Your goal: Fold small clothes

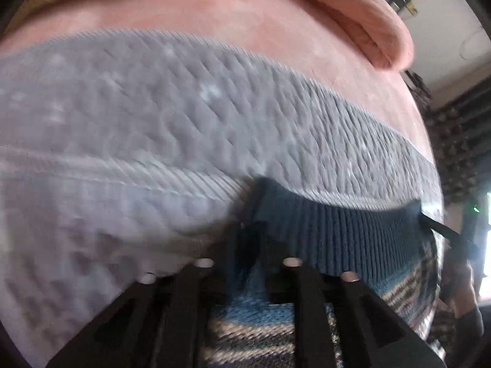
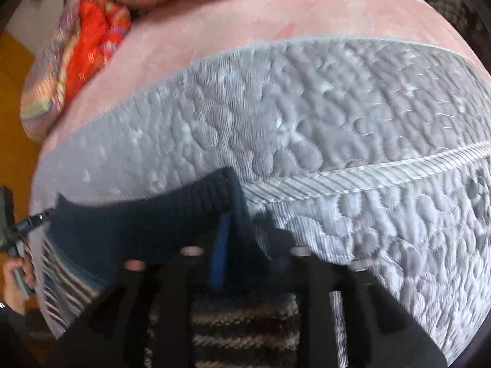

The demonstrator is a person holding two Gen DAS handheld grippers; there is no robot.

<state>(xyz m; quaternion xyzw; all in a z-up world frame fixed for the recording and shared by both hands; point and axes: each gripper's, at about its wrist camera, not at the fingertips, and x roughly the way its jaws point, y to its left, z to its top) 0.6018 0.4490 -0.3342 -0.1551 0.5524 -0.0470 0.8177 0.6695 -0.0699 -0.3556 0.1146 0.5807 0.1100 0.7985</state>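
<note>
Sweater (image 1: 337,239) hem blurred, body cut off btm.

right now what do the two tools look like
Both are matte black plastic. The left tool has flat ribbed fingers with cut-out slots and small round pale studs near the tips. The right tool looks the same. A dark sleeve shows at one wrist.

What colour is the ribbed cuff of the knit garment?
Dark navy blue ribbed cuff, above a striped body; it shows best in the right wrist view.

Pink bed (image 2: 307,9) under grey quilted mat (image 2: 337,98), striped garment (image 1: 260,334).
</note>
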